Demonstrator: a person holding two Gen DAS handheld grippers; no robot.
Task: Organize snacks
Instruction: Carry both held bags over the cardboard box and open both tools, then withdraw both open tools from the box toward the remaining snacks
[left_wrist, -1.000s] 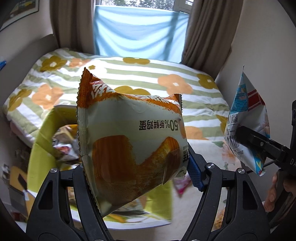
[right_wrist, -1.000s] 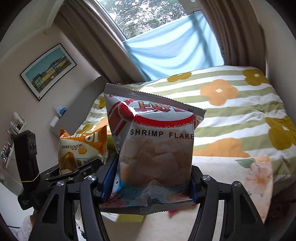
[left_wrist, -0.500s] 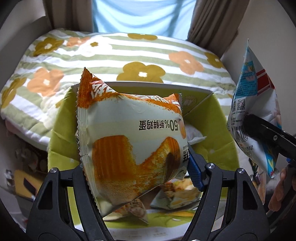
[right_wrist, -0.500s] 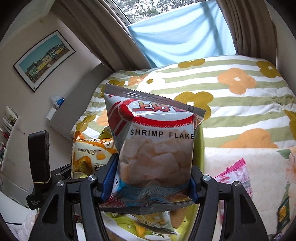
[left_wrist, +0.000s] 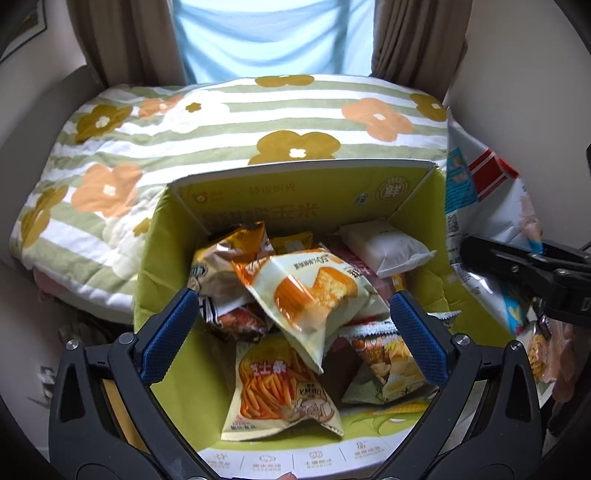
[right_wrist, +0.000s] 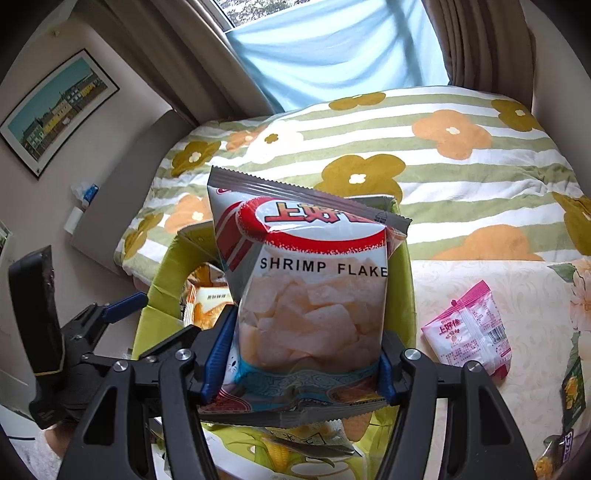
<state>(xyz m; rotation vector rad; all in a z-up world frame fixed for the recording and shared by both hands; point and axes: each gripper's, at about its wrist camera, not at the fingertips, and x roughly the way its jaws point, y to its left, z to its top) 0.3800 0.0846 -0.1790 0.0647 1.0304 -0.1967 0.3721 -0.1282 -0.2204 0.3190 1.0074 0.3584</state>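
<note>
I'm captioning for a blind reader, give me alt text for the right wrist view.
The right tongs grip a shrimp flake bag above a green box of snacks on a floral bed. A pink packet lies beside the box.

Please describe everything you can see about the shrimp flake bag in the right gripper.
The shrimp flake bag is a glossy plastic packet, sealed, with serrated top and bottom edges. It has a red and white band with red Chinese characters, the words SHRIMP FLAKE, pale flakes pictured below and a blue strip near the bottom. It stands upright, puffed. The right gripper has its jaws pressed on the lower sides. It hangs above the green cardboard box, touching nothing else visible.
</note>
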